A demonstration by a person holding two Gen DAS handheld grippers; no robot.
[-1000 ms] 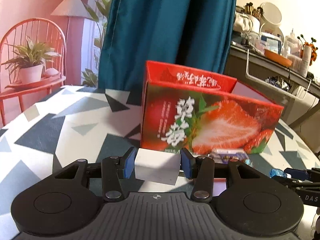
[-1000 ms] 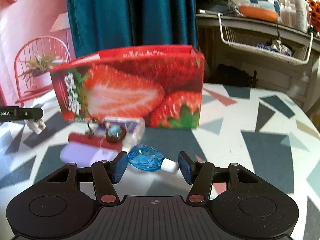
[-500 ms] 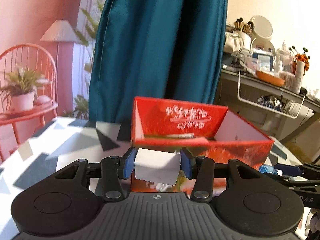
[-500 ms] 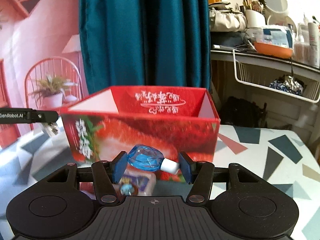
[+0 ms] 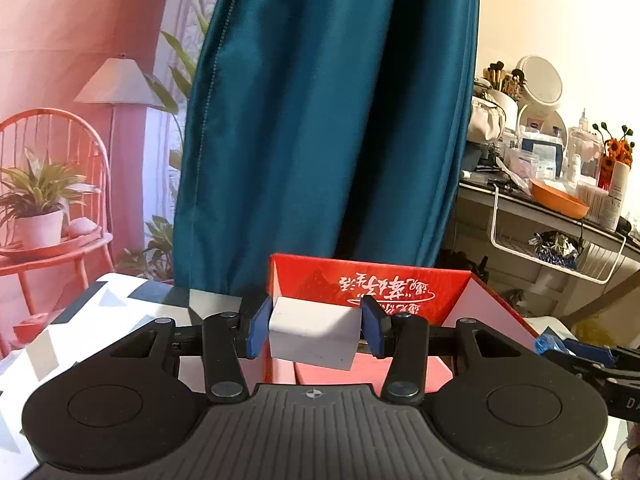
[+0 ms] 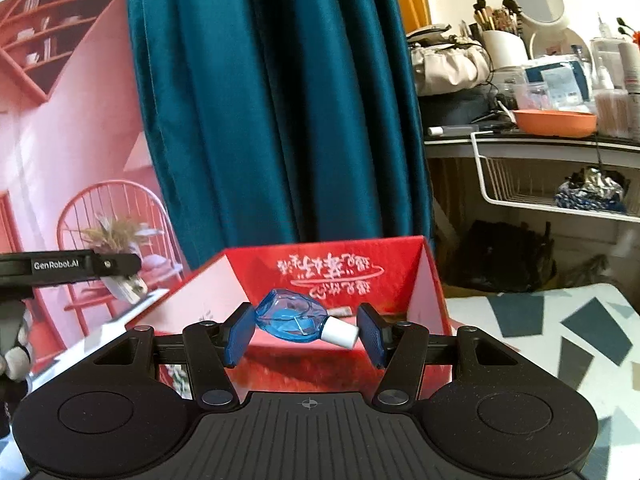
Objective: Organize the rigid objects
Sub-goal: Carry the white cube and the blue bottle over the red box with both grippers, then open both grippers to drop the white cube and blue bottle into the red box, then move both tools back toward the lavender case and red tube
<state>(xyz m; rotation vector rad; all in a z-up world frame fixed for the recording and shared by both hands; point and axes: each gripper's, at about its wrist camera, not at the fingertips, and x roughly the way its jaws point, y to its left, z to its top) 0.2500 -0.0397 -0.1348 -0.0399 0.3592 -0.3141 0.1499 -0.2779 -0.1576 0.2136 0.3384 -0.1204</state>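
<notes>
My left gripper (image 5: 316, 334) is shut on a white block (image 5: 314, 332) and holds it above the near left corner of the open red strawberry box (image 5: 400, 288). My right gripper (image 6: 306, 330) is shut on a small blue bottle (image 6: 290, 320) with a white cap and holds it over the opening of the same box (image 6: 332, 272). A thin object lies on the box floor behind the bottle. The left gripper with its white block (image 6: 128, 286) shows at the left edge of the right wrist view. The blue bottle (image 5: 550, 344) shows at the right edge of the left wrist view.
The box stands on a table (image 5: 120, 312) with a grey and white triangle pattern (image 6: 560, 320). Behind it hangs a teal curtain (image 5: 332, 120). A cluttered shelf with a wire basket (image 6: 540, 184) is at the right. A red chair with a potted plant (image 5: 36, 208) is at the left.
Both grippers have risen from table level and moved forward, carrying the white block and the blue bottle up over the open box. The items on the table in front of the box have dropped out of view.
</notes>
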